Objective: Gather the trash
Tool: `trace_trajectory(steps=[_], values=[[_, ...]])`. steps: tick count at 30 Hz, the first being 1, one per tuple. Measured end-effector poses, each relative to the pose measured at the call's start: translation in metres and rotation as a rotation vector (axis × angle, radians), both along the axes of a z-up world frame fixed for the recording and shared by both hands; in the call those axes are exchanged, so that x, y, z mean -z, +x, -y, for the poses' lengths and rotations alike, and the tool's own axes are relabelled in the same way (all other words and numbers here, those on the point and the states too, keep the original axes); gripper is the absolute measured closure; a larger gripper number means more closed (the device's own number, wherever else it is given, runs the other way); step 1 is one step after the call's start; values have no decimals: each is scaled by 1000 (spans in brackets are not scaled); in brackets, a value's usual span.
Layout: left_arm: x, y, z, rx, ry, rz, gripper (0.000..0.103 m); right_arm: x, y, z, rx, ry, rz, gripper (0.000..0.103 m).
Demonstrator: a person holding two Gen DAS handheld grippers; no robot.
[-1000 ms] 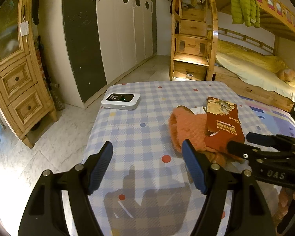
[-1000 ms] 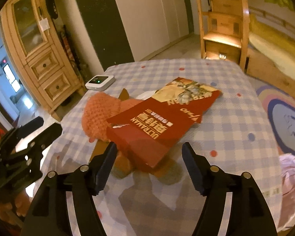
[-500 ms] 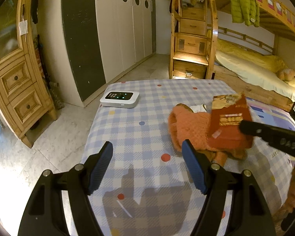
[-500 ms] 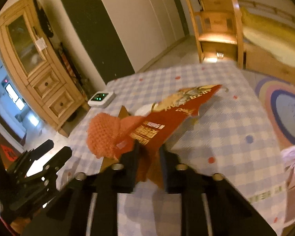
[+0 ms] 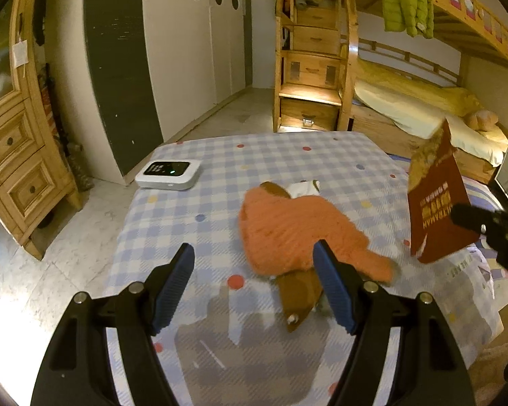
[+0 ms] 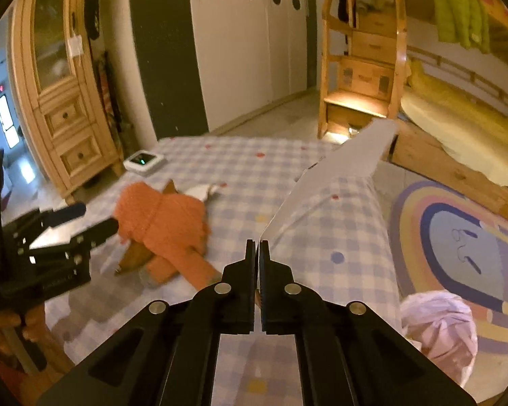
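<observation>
Left wrist view: left gripper (image 5: 254, 286) low in the near foreground, blue-padded fingers (image 5: 172, 279) spread wide with nothing between them, above the checked tablecloth (image 5: 288, 155). Between and just beyond the fingers, an orange knitted garment (image 5: 288, 230) lying in the middle of the table, draped over a brown wrapper (image 5: 298, 294) whose near end pokes out toward the camera. A scrap of white paper (image 5: 304, 187) touching the garment's far edge. Far left on the cloth, a white device (image 5: 167, 174) with a dark screen and a green light, near the table edge. On the right, a red snack packet (image 5: 433, 209) raised clear of the table and tilted, pinched at its lower right by the right gripper, whose dark finger (image 5: 470, 218) enters from the right edge. Right wrist view: right gripper (image 6: 257, 253) clenched tight on the packet, here seen nearly edge-on with its silvery inner side (image 6: 328, 182) running up and away to the far right. To the left, the orange garment (image 6: 166, 223) on the table with the brown wrapper (image 6: 132, 260) under it, and the left gripper (image 6: 84, 220) at the left edge with fingers apart. Near right on the floor beside the table, a pale pink plastic bag (image 6: 440, 331), crumpled and bunched, contents impossible to tell. Rainbow rug (image 6: 457, 223) beyond it, to the right.
</observation>
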State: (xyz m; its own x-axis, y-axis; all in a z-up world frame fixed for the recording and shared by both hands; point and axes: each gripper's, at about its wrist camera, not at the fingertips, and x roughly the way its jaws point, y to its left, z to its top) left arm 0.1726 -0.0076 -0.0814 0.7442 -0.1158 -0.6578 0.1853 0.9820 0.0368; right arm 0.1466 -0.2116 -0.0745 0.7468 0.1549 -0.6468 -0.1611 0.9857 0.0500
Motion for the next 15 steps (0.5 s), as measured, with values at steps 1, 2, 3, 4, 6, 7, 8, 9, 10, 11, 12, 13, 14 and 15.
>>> trace_trajectory(steps=[1, 2, 3, 4, 6, 7, 8, 9, 10, 11, 12, 13, 14, 15], values=[[1, 3, 3, 4, 3, -2, 32, 1, 0, 1, 4, -10, -6, 101], [1, 7, 6, 8, 7, -6, 33, 2, -1, 2, 4, -23, -10, 101], [1, 13, 9, 11, 10, -12, 33, 3, 0, 1, 6, -37, -13, 101], [3, 18, 11, 11, 12, -21, 34, 4, 0, 1, 8, -43, -16, 101], [7, 28, 14, 11, 4, -54, 38, 6, 2, -1, 5, -54, -19, 101], [9, 30, 14, 12, -4, -70, 40, 7, 2, -1, 5, -57, -19, 101], [13, 34, 15, 16, -17, -95, 46, 7, 2, -2, 5, -63, -16, 101], [15, 37, 15, 24, -30, -115, 53, 7, 2, -2, 9, -71, -12, 101], [16, 37, 16, 31, -37, -125, 57, 8, 2, -2, 12, -75, -11, 101], [16, 36, 17, 39, -42, -129, 63, 8, 1, -1, 11, -76, -9, 101], [16, 34, 18, 45, -41, -123, 70, 8, 0, -3, 11, -77, -8, 101], [13, 28, 19, 61, -39, -104, 78, 8, -2, -3, 11, -82, 0, 101], [10, 25, 19, 75, -46, -89, 91, 7, -2, -4, 10, -85, 4, 101], [7, 20, 18, 96, -66, -72, 92, 7, -3, -5, 8, -91, 11, 101]])
